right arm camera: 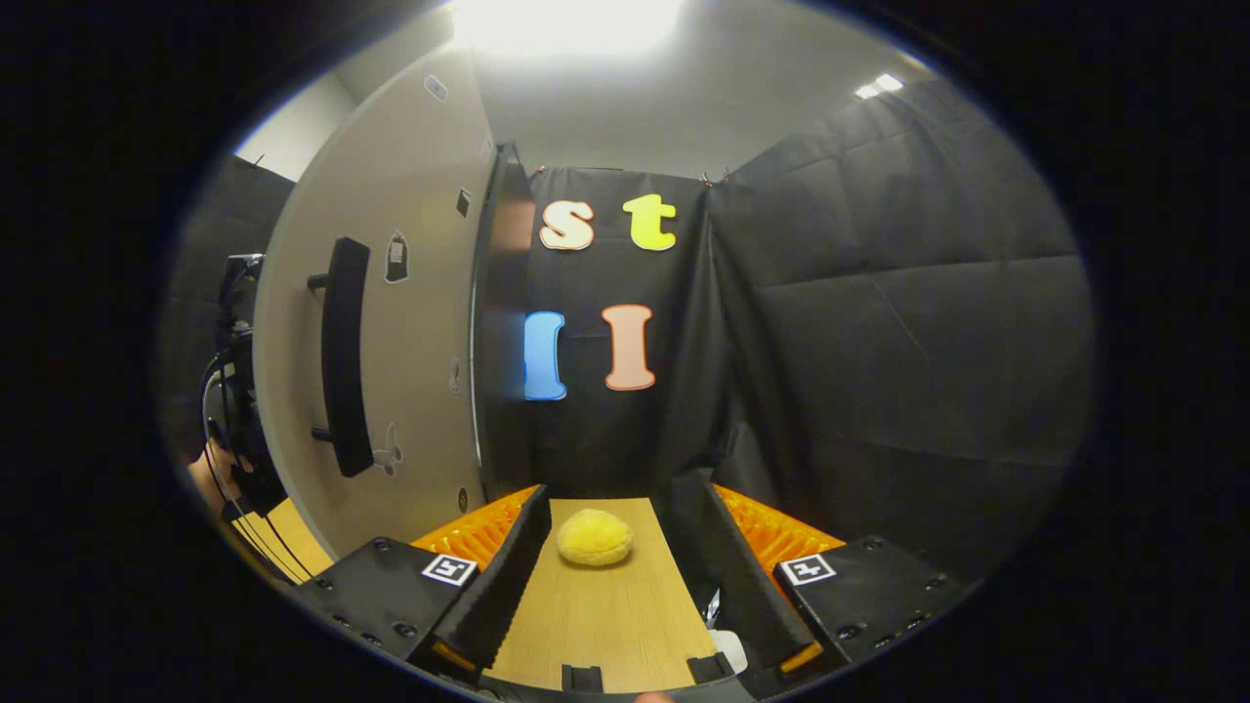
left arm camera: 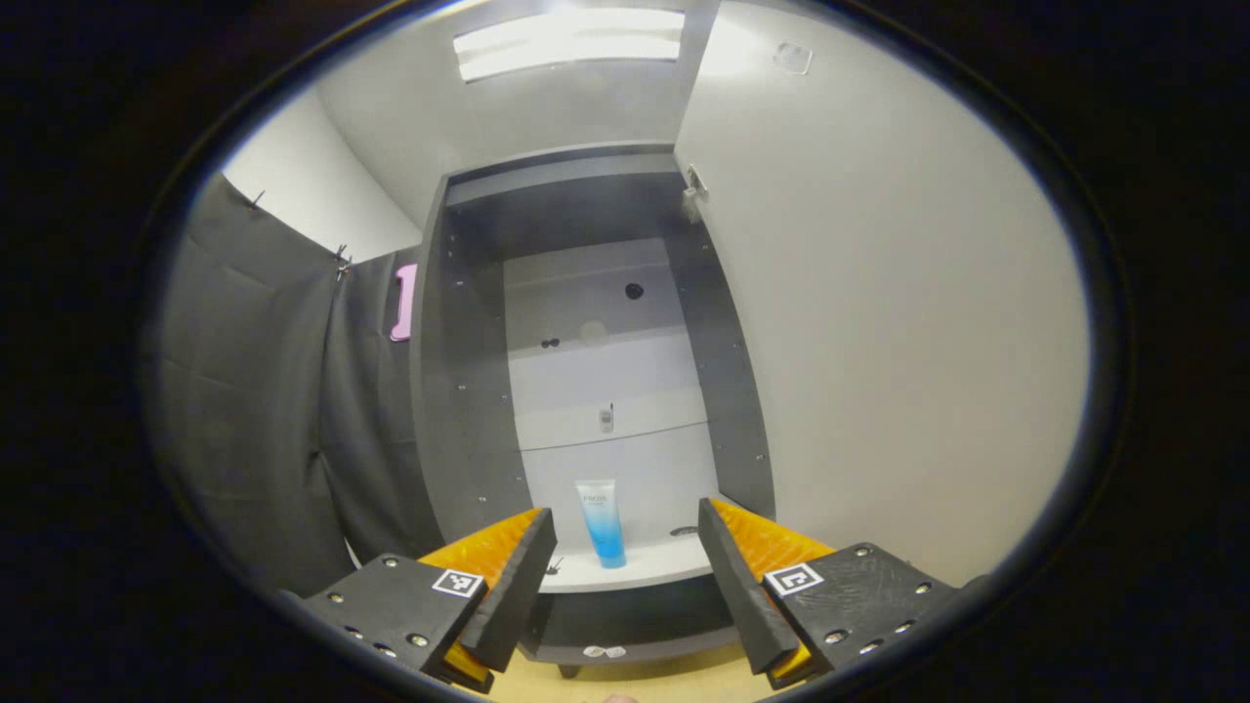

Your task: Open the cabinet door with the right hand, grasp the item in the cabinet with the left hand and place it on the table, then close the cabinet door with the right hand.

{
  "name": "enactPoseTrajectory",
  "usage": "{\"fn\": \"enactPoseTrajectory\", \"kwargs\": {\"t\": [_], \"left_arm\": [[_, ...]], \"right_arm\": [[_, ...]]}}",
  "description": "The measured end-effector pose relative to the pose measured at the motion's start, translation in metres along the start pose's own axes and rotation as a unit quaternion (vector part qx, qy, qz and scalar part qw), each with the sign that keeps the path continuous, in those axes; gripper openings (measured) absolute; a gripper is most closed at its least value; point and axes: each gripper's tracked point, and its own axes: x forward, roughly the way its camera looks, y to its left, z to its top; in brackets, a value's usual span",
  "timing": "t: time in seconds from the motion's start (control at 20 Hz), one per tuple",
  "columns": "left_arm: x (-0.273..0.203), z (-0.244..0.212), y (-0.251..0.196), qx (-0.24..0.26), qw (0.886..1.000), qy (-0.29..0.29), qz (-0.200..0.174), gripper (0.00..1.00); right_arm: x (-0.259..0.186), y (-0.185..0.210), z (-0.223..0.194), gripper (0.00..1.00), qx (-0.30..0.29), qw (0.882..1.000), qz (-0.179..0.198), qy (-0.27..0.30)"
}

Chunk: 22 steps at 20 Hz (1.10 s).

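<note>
1. Booth draped in black cloth, pale ceiling with a bright light panel overhead, and a wood-grain table (right arm camera: 605, 605) running underneath everything.
2. In the left gripper view, the cabinet (left arm camera: 459, 391) stands open: dark side walls, pale back panels, white shelves stacked upward.
3. The cabinet door (left arm camera: 908, 342) is swung wide, a big pale slab off to the right of the left gripper (left arm camera: 625, 576).
4. And there's the item: a tube (left arm camera: 601, 522) standing upright on its cap on the white shelf (left arm camera: 664, 564), straight ahead of the left gripper, framed between its two fingers but farther in, untouched.
5. The tube is white at the top, fading to clear blue lower down, with small print near the top that's too small to make out.
6. Left gripper: fingers spread wide apart, nothing between them, hovering in front of the shelf edge.
7. Over to the right gripper view: the door's outer face sits to the left, with a long dark handle (right arm camera: 344, 356) running vertically.
8. Right gripper (right arm camera: 625, 586): fingers spread, holding nothing, well clear of the handle.
9. Just ahead, between its fingers, a yellow sponge-like lump (right arm camera: 594, 538) lies on the table.
10. At the far left edge, beyond the door, a dark rig with cables and a bit of a hand (right arm camera: 210, 478).
</note>
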Motion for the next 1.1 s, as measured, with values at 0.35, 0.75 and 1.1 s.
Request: {"fn": "enactPoseTrajectory", "kwargs": {"t": [0.35, 0.75, 1.1], "left_arm": [[0.076, -0.031, 0.021, -0.035, 0.999, 0.016, -0.018, 0.89], [0.139, -0.071, 0.027, -0.041, 0.996, 0.037, -0.070, 0.89], [0.169, -0.112, 0.032, -0.051, 0.990, 0.078, -0.102, 0.89]], "right_arm": [[0.013, -0.004, -0.002, 0.97, 0.003, 0.998, -0.056, 0.004], [0.040, 0.012, -0.010, 0.94, 0.008, 0.995, -0.096, 0.016], [0.054, 0.029, -0.021, 0.94, 0.002, 0.993, -0.110, 0.029]]}}
